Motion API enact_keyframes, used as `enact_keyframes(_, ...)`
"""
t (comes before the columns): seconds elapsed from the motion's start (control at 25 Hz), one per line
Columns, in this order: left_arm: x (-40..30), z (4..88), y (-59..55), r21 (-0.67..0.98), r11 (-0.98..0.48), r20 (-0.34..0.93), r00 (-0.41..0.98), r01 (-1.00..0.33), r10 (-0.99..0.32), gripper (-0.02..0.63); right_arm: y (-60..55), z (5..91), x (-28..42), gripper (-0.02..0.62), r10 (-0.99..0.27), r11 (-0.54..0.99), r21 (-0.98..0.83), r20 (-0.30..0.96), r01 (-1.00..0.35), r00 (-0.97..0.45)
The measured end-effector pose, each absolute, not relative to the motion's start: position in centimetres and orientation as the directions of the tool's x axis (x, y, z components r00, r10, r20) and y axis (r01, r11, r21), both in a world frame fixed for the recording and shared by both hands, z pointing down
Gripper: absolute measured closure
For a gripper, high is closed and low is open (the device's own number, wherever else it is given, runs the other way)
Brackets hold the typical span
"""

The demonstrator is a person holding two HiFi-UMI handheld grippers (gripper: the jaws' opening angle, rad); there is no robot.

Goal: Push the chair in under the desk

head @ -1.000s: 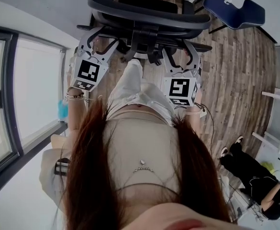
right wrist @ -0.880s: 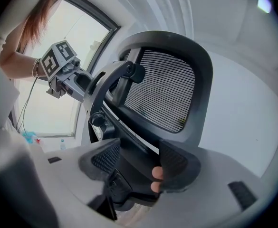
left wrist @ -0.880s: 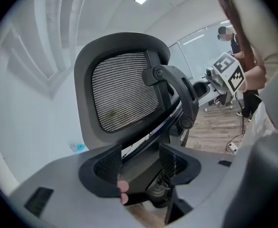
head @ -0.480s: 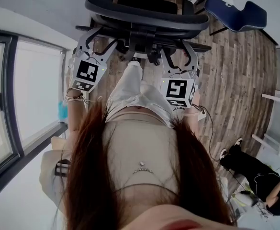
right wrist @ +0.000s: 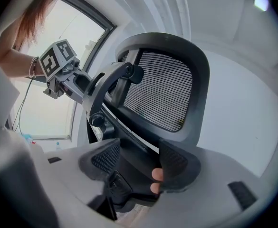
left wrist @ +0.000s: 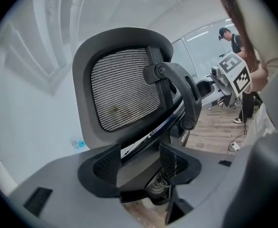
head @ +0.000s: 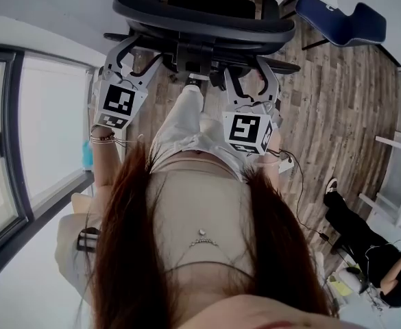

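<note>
A black mesh office chair (head: pixel 203 19) stands at the top of the head view, its curved backrest (left wrist: pixel 124 87) facing me. My left gripper (head: pixel 128 55) reaches to the backrest's left side, and its pads (left wrist: pixel 100 167) close on the dark lower frame. The right gripper (head: pixel 253 81) holds the same frame on the right, between its pads (right wrist: pixel 177 165). Two fingertips (right wrist: pixel 156 180) show by the right pad. White surfaces (head: pixel 49 5) flank the chair at the top; I cannot tell whether they are the desk.
A blue chair (head: pixel 337 18) stands at the top right on the wood floor (head: pixel 337 108). A window (head: pixel 22 136) runs along the left. A seated person (head: pixel 371 259) and a white shelf (head: pixel 399 170) are at the right. A cable and plug strip (head: pixel 289 162) lie near my right arm.
The chair has rolled away from me toward the top of the head view. Both grippers have followed it, keeping their hold on the backrest frame.
</note>
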State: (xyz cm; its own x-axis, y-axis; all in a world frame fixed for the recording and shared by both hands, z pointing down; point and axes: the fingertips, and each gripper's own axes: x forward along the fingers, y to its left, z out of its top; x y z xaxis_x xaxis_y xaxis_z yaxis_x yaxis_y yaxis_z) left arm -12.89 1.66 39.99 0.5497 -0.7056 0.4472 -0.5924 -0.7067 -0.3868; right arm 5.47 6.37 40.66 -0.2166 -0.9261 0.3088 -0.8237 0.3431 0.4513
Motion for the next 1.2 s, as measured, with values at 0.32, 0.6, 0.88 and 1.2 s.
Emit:
enact_keyframes(0.32, -13.0, 40.1, 0.4, -0.39, -0.705, 0.452, 0.545, -0.592, -0.707, 0.365, 5.0, 40.8, 5.3, 0.337, -0.925, 0.348, 0.452, 0.308, -0.821, -0.223)
enact_keyframes(0.6, -12.8, 40.1, -0.3, -0.397, -0.705, 0.444, 0.549, -0.588, -0.708, 0.365, 4.3, 40.8, 5.6, 0.337, -0.927, 0.345, 0.45, 0.301, -0.824, -0.224)
enact_keyframes(0.88, -13.0, 40.4, -2.9, -0.39, -0.71, 0.448, 0.553, -0.586, -0.702, 0.365, 1.7, 40.9, 5.3, 0.337, -0.922, 0.353, 0.443, 0.315, -0.824, -0.225)
enact_keyframes(1.2, -13.0, 40.4, -3.4, -0.393, -0.713, 0.442, 0.56, -0.581, -0.701, 0.365, 1.4, 41.0, 5.3, 0.337, -0.925, 0.348, 0.444, 0.308, -0.826, -0.224)
